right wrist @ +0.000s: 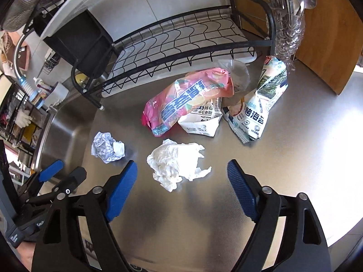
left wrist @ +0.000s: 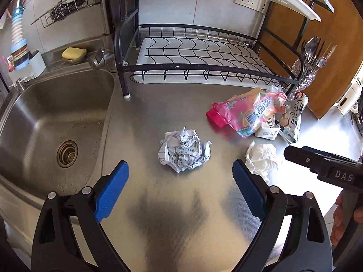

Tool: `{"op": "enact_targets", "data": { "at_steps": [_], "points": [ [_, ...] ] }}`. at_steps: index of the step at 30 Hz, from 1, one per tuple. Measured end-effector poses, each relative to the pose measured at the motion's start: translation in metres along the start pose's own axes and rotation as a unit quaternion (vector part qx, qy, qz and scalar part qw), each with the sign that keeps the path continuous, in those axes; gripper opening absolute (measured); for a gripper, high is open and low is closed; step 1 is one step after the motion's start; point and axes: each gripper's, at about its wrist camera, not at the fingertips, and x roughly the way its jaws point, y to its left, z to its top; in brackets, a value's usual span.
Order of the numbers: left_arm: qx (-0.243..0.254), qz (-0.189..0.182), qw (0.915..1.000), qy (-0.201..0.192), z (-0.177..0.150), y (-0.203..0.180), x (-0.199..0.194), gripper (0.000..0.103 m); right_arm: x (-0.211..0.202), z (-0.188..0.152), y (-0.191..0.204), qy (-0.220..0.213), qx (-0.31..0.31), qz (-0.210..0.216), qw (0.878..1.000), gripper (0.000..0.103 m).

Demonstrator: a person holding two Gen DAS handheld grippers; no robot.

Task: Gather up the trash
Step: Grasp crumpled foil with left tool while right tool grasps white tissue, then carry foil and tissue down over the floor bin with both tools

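Note:
Trash lies on the steel counter (left wrist: 172, 108). A crumpled printed paper ball (left wrist: 184, 150) sits just ahead of my open, empty left gripper (left wrist: 180, 172); it also shows in the right wrist view (right wrist: 107, 146). A crumpled white tissue (right wrist: 175, 163) lies just ahead of my open, empty right gripper (right wrist: 182, 172); it also shows in the left wrist view (left wrist: 262, 158). Behind are a pink snack bag (right wrist: 186, 98), a small white carton (right wrist: 202, 121) and a white-blue seaweed bag (right wrist: 261, 108).
A steel sink (left wrist: 56, 117) is left of the counter. A black dish rack (left wrist: 195, 54) stands at the back, with a glass cutlery holder (left wrist: 306, 74) at its right end and a wooden board (right wrist: 329, 34) behind. A yellow sponge (left wrist: 73, 54) sits by the tap.

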Motion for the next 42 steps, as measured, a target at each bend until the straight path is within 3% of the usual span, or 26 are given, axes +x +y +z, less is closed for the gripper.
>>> {"op": "enact_targets", "data": {
  "at_steps": [8,14,17,19,21,25,30,42],
  "points": [
    [0.005,-0.021,0.9994,0.027,0.018,0.004,0.046,0.083,0.039,0.011,0.002,0.027,0.002,-0.023,0.999,0.07],
    [0.009,-0.04,0.9976,0.055,0.02,0.004,0.071,0.063,0.059,0.007,0.001,0.049,-0.003,-0.027,0.998,0.07],
    [0.006,-0.044,0.9975,0.055,0.019,0.006,0.074,0.055,0.063,0.005,0.001,0.049,-0.008,-0.025,0.998,0.057],
    [0.004,-0.045,0.9976,0.052,0.019,0.006,0.074,0.053,0.065,0.006,0.002,0.053,-0.011,-0.016,0.998,0.037],
    [0.003,-0.043,0.9978,0.05,0.019,0.006,0.073,0.051,0.065,0.007,0.005,0.057,-0.02,-0.011,0.998,0.03],
    [0.008,-0.041,0.9979,0.049,0.016,0.003,0.069,0.049,0.065,0.008,0.009,0.056,-0.03,-0.005,0.998,0.02],
    [0.012,-0.037,0.9983,0.043,0.007,-0.008,0.055,0.049,0.055,0.001,0.004,0.059,-0.029,0.009,0.998,0.019],
    [0.018,-0.01,0.9997,0.01,-0.039,-0.055,-0.026,0.049,-0.014,-0.033,-0.017,0.025,-0.036,0.028,0.999,0.019]
  ]
}}
